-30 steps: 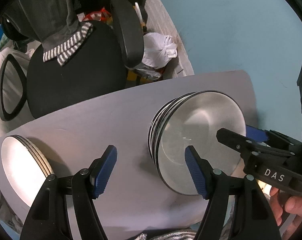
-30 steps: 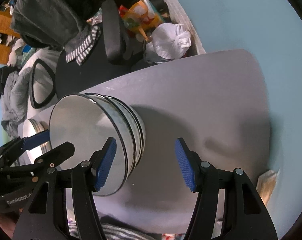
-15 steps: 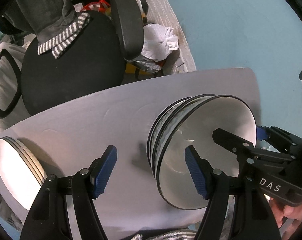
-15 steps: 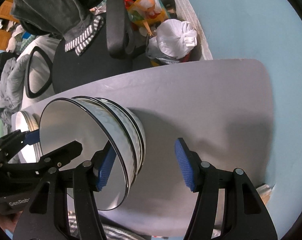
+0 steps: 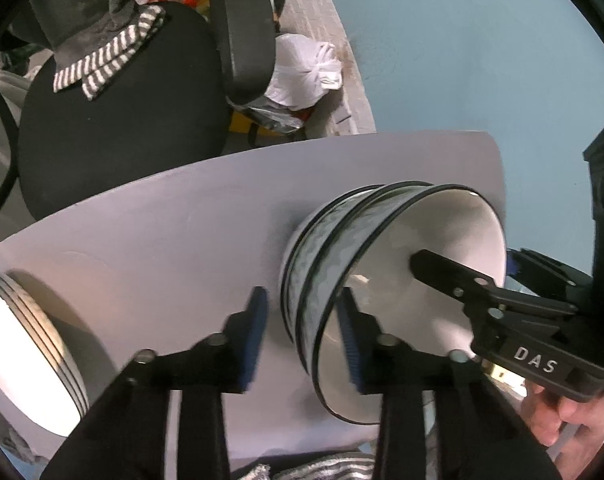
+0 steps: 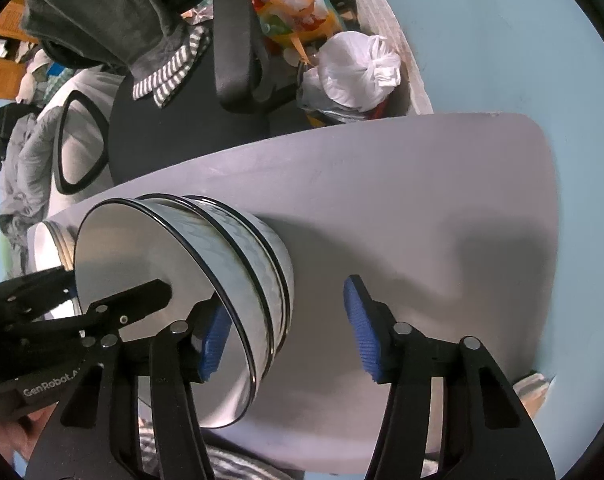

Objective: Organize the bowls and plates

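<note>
A stack of white bowls with black rims and grey patterned sides (image 5: 342, 256) stands on the grey table (image 5: 181, 220); it also shows in the right wrist view (image 6: 237, 248). My left gripper (image 5: 302, 336) is partly closed, its fingers straddling the top bowl's near rim, one pad inside and one outside. My right gripper (image 6: 285, 328) is open, with its left finger inside the top bowl and its right finger over bare table. A stack of white plates (image 5: 17, 344) sits at the table's left end.
A black office chair (image 5: 113, 100) with a striped cloth stands beyond the table's far edge. White tied bags (image 6: 358, 72) and clutter lie on the floor behind. A blue wall (image 5: 482, 60) is on the right.
My left gripper has narrowed and moved right onto the top bowl's rim. Both grippers have come closer and lower to the bowl stack.
</note>
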